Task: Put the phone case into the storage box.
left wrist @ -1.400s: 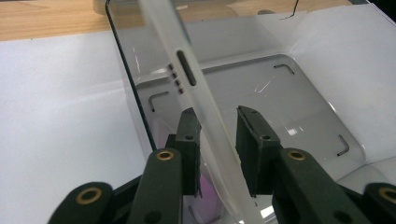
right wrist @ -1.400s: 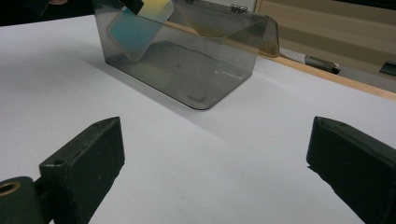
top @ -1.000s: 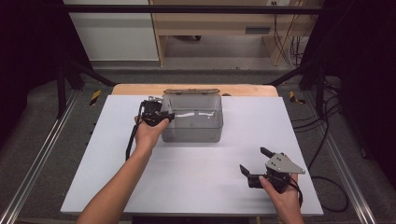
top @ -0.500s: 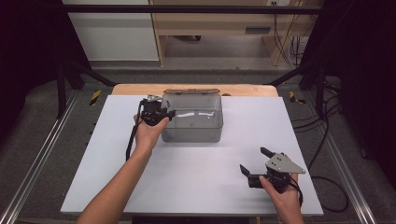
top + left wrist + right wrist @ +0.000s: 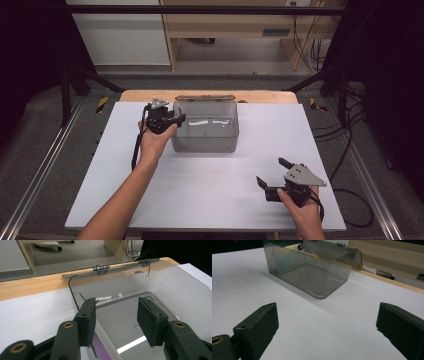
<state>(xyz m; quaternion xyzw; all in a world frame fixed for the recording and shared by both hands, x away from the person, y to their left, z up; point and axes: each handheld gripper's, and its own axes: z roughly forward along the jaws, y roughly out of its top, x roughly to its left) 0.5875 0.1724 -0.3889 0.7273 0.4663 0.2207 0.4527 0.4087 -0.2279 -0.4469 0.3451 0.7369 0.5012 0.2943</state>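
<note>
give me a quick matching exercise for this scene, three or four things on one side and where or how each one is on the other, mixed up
Things:
1. left gripper
2. right gripper
3. clear box
4. lid

Places or states:
a. open, near the table's front right, away from the box
b. swung back behind the box on its hinges
c. open, jaws straddling the box's left wall
d. standing empty on the white table top, toward the back

Pairs: 1-c, 2-a, 3-d, 4-b

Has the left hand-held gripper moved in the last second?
Barely. The left hand-held gripper stays at the left wall of the clear box, its jaws open astride that wall, with only a slight shift along it.
</note>
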